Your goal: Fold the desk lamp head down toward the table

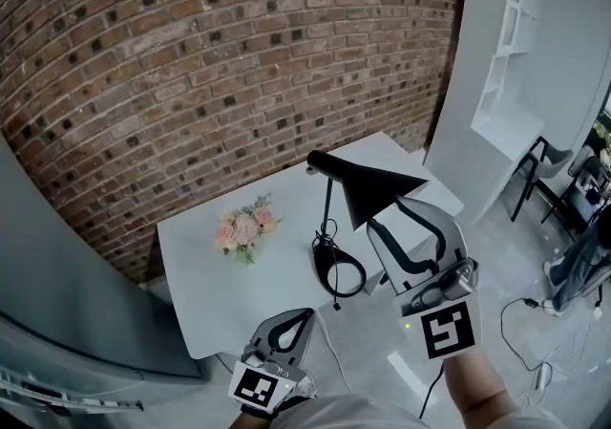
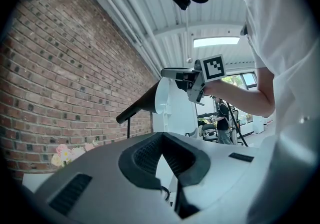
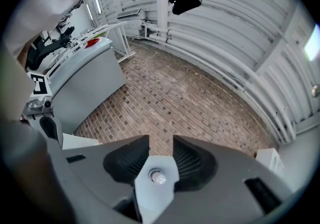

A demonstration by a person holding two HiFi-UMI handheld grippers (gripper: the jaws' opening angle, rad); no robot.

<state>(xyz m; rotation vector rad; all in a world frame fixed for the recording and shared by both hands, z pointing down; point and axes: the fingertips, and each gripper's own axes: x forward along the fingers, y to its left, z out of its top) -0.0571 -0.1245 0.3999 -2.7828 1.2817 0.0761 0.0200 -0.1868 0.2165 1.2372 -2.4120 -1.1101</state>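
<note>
A black desk lamp stands on the white table, with a ring base and a thin stem. Its cone head is raised, with the mouth turned to the right. My right gripper is open at that mouth. In the right gripper view the shade's white inside and bulb show between the spread pads of the right gripper, and the pads do not press on it. My left gripper hangs shut and empty at the table's near edge, apart from the lamp. From the left gripper view the head points left, with the right gripper at its white rim.
A small bunch of pink and white flowers lies on the table left of the lamp. A brick wall runs behind. A white shelf unit and dark chairs stand to the right. A grey cabinet stands to the left, and cables lie on the floor.
</note>
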